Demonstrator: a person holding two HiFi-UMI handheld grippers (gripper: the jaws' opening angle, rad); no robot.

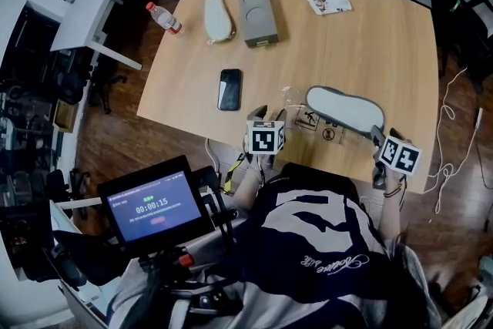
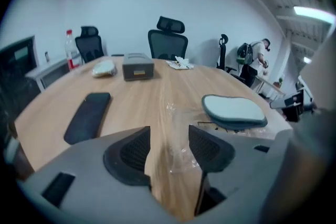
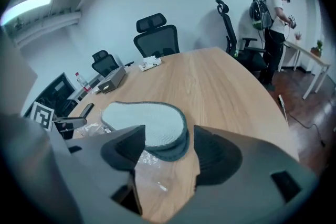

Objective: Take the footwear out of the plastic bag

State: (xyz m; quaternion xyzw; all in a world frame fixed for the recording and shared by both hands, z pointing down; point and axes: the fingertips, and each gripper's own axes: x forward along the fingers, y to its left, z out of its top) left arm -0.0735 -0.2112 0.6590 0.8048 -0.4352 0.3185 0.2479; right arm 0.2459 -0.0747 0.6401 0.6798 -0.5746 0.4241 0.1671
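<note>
The right tongs [image 3: 165, 152] have the jaws wide apart, and the pads press on nothing. Just beyond them a flat slipper [image 3: 144, 119] with a dark rim lies pale side up on the wooden bench [image 3: 226, 81], its near end between the jaw tips. A clear plastic bag [image 3: 152, 168] lies crumpled under it. At the far left of the bench are a grey box [image 3: 111, 80] and some white papers [image 3: 150, 63]. A black office chair [image 3: 157, 35] stands behind the bench, and a person [image 3: 275, 8] with a backpack stands at the far right
</note>
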